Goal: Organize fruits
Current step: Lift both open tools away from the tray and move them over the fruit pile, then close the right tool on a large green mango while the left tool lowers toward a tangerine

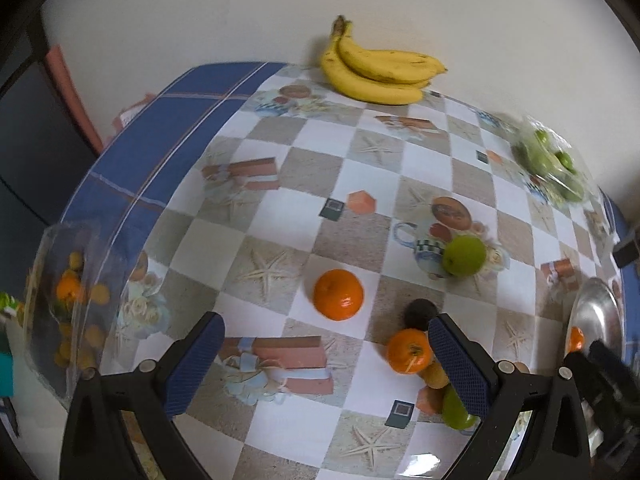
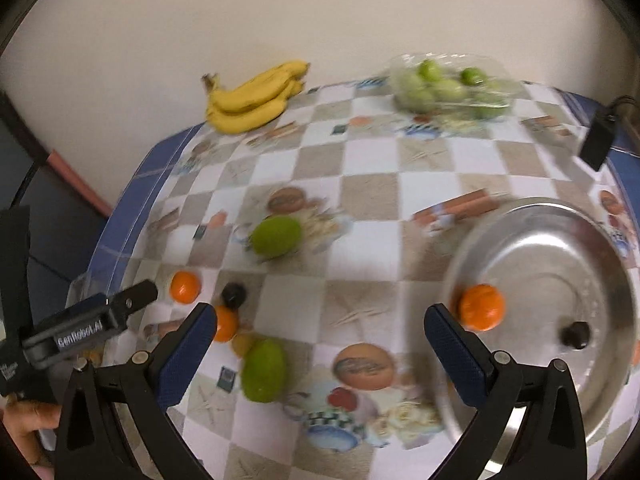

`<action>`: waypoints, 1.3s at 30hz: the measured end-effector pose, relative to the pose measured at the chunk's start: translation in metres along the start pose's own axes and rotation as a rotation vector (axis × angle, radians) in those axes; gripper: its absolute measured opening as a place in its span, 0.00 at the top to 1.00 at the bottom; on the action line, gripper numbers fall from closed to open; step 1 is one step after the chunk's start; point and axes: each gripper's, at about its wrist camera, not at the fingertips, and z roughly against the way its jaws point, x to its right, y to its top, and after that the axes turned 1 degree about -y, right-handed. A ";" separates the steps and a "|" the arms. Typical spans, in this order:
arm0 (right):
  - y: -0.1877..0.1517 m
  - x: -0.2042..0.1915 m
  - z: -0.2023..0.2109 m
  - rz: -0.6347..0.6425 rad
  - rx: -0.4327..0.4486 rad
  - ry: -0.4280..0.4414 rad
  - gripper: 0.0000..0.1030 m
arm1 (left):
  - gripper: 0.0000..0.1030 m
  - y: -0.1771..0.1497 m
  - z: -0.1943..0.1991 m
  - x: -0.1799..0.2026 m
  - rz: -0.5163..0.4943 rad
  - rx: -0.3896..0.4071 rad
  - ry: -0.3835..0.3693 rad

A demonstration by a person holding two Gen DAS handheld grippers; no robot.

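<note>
Left wrist view: the left gripper (image 1: 324, 364) hangs wide open and empty over the checked plastic tablecloth (image 1: 360, 168). A round orange tangerine (image 1: 338, 294) lies just ahead between its fingers, and a second tangerine (image 1: 409, 351) touches the right finger beside a dark round fruit (image 1: 418, 313). A yellow banana bunch (image 1: 376, 70) sits far ahead by the wall.

In the right wrist view the right gripper (image 2: 320, 344) is also spread wide and holds nothing. Beside its right finger, a shiny round metal tray (image 2: 560, 248) holds a third tangerine (image 2: 481, 306).
</note>
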 end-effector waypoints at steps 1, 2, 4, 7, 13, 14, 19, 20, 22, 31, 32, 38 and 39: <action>-0.002 -0.005 -0.004 0.009 -0.015 0.010 0.00 | 0.00 0.000 -0.001 -0.003 0.009 -0.006 -0.006; -0.003 -0.008 -0.007 0.014 -0.024 0.015 0.00 | 0.00 0.000 -0.003 -0.005 0.022 -0.015 -0.013; -0.007 -0.014 -0.014 0.025 -0.047 0.023 0.00 | 0.00 -0.001 -0.007 -0.008 0.042 -0.033 -0.029; -0.013 -0.021 -0.025 0.028 -0.101 0.042 0.08 | 0.00 -0.003 -0.015 -0.007 0.049 -0.061 -0.047; -0.023 -0.027 -0.043 0.028 -0.179 0.054 0.18 | 0.02 -0.007 -0.028 0.008 0.011 -0.103 -0.077; -0.024 -0.027 -0.044 0.026 -0.186 0.058 0.22 | 0.03 -0.008 -0.030 0.010 0.007 -0.112 -0.088; -0.029 -0.032 -0.054 0.029 -0.226 0.061 0.29 | 0.07 -0.011 -0.039 0.022 -0.021 -0.141 -0.114; -0.030 -0.033 -0.055 0.029 -0.232 0.063 0.33 | 0.08 -0.011 -0.042 0.024 -0.026 -0.151 -0.116; -0.031 -0.034 -0.059 0.028 -0.245 0.065 0.36 | 0.09 -0.013 -0.046 0.027 -0.031 -0.163 -0.120; -0.038 -0.041 -0.077 0.049 -0.301 0.050 0.51 | 0.13 -0.015 -0.059 0.037 -0.050 -0.203 -0.136; -0.038 -0.042 -0.079 0.051 -0.305 0.049 0.52 | 0.14 -0.015 -0.060 0.037 -0.049 -0.206 -0.138; -0.040 -0.045 -0.082 0.054 -0.311 0.046 0.62 | 0.17 -0.014 -0.069 0.042 -0.055 -0.226 -0.141; -0.040 -0.045 -0.082 0.052 -0.312 0.046 0.62 | 0.18 -0.014 -0.070 0.043 -0.056 -0.228 -0.140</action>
